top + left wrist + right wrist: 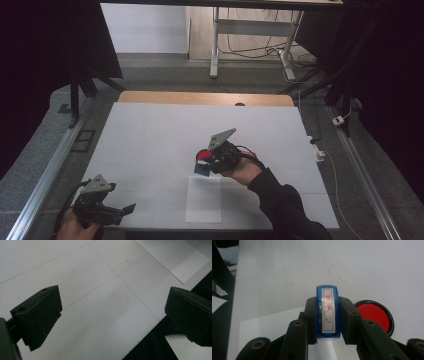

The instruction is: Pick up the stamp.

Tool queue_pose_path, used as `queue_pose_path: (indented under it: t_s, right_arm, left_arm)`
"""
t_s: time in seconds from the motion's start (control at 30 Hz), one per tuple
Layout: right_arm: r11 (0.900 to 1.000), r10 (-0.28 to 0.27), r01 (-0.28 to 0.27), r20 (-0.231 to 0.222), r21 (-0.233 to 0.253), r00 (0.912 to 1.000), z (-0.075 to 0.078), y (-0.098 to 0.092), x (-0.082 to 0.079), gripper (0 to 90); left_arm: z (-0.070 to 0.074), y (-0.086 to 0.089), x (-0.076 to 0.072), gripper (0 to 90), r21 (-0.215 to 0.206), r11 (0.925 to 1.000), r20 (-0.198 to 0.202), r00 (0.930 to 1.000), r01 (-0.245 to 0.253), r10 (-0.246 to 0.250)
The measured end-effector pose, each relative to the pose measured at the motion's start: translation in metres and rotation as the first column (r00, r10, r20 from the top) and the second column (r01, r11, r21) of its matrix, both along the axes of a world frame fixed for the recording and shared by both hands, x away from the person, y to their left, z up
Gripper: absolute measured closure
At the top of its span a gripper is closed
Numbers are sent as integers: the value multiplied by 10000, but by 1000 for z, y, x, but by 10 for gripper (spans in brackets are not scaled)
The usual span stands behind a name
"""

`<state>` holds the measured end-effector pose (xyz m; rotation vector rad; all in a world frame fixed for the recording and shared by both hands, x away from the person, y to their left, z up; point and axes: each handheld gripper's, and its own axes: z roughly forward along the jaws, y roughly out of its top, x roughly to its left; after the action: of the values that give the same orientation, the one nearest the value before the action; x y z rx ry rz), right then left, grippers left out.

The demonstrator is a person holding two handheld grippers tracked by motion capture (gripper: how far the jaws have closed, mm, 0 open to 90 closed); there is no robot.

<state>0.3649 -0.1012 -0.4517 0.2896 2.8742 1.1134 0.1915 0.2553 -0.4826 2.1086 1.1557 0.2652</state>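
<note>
My right gripper (pixel 328 315) is shut on a blue stamp (pixel 328 311) with a white label that bears red characters. In the high view the right gripper (pixel 206 165) holds the blue stamp (pixel 202 169) just above the far end of a white paper sheet (pixel 204 200). A round red ink pad (pixel 377 315) in a black case lies on the table right beside the stamp; the ink pad (pixel 204 154) shows just behind the gripper. My left gripper (pixel 127 209) is open at the near left corner, with nothing between its jaws, and the left gripper (pixel 112 315) hangs over bare table.
The white table top (pixel 165 135) has faint red marks (pixel 340 275) beyond the stamp. A wooden strip (pixel 205 98) runs along its far edge. Metal rails (pixel 45 175) flank both sides, and the near edge lies close under the left gripper.
</note>
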Motion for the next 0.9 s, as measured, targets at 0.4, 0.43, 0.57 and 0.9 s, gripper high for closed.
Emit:
queue_pose_path:
  t_s: [0.4, 0.43, 0.57, 0.9]
  right_arm:
    - [9977, -455, 465, -216, 485, 9987, 13, -17, -15, 702]
    - [9976, -465, 473, -170, 511, 9988, 14, -18, -16, 702]
    - [9971, -502, 506, -84, 571, 9987, 17, -24, -23, 702]
    - [9923, -777, 777, -33, 968, 9970, 23, -34, -38, 702]
  left_arm:
    - [0, 0, 0, 17, -21, 10000, 1, 10000, 43, -42]
    - [0, 0, 0, 17, -15, 10000, 1, 10000, 59, -59]
    - [0, 0, 0, 18, 1, 10000, 20, 10000, 79, -79]
    - [0, 0, -1, 18, -58, 9999, 40, 9999, 109, -108]
